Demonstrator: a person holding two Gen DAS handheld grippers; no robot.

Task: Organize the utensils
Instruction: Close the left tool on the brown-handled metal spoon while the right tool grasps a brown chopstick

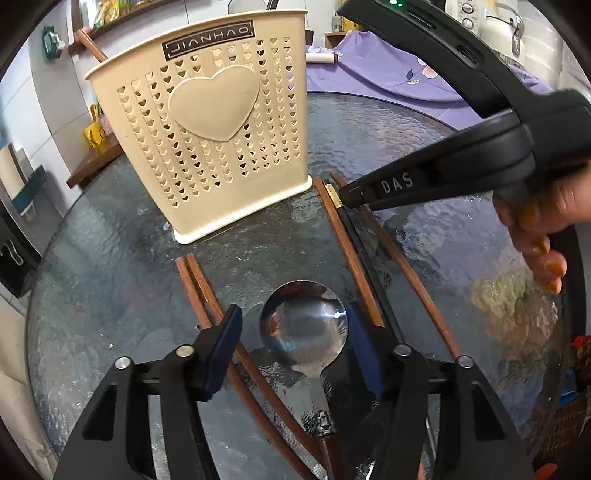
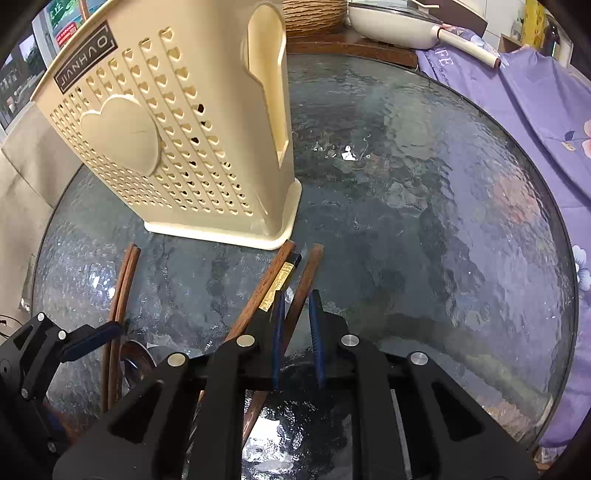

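Note:
A cream perforated utensil holder (image 1: 210,136) stands on the round glass table (image 1: 406,147); it also shows in the right wrist view (image 2: 177,133). My left gripper (image 1: 295,347) is open, its jaws on either side of a steel spoon (image 1: 304,328) lying on the glass. A pair of brown chopsticks (image 1: 201,291) lies under its left finger. To the right lie two brown chopsticks (image 1: 347,251) and a black gold-banded one (image 1: 356,236). My right gripper (image 2: 297,325) is narrowly open around a brown chopstick (image 2: 304,280), beside the black one (image 2: 282,277). It shows in the left wrist view (image 1: 345,195).
A purple floral cloth (image 2: 535,122) lies past the table's right edge. A white pan (image 2: 391,22) and a woven basket (image 2: 314,14) sit behind the table. A wooden shelf (image 1: 96,162) stands at the left.

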